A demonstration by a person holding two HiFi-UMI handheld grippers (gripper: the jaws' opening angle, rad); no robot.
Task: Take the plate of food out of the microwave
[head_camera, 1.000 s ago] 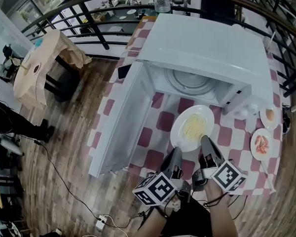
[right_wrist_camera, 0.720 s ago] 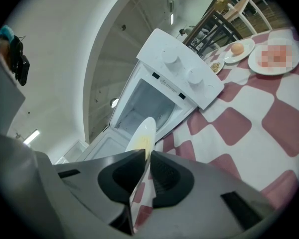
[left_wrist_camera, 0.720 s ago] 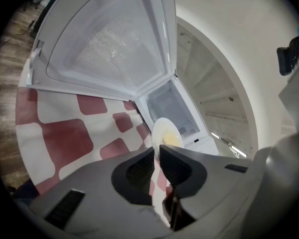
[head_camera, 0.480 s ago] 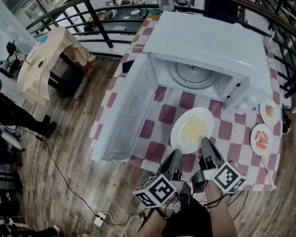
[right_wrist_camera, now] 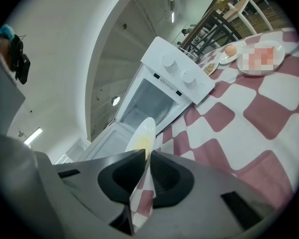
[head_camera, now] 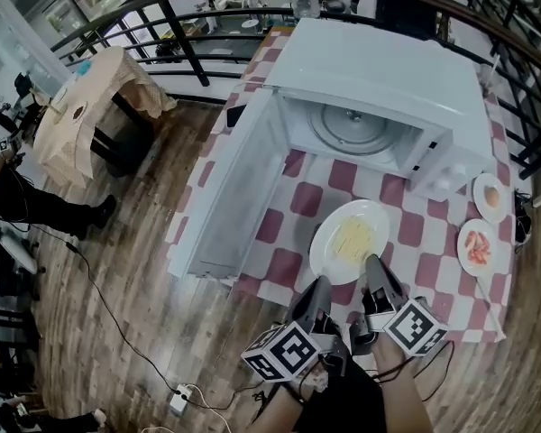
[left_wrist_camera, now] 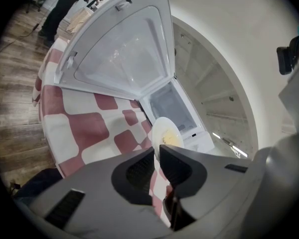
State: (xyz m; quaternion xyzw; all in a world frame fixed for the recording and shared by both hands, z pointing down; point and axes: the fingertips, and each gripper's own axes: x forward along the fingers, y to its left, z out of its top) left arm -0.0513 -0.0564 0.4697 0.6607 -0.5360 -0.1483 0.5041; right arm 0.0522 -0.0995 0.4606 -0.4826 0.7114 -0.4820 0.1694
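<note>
Pinched near rim of plate (head_camera: 347,240) with right tongs (head_camera: 371,262) and left tongs (head_camera: 322,282), jaws nearly together on it. Held plate, yellow food on top, over checked cloth (head_camera: 408,239) just ahead of tongs. Faced open microwave (head_camera: 388,70) beyond plate, door (head_camera: 239,188) swung out leftward, two dishes (head_camera: 478,246) off right

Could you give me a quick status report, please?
Left hand-held gripper and right hand-held gripper shut on plate rim. Plate outside microwave, above checked cloth. Its door open, nothing blocking.
</note>
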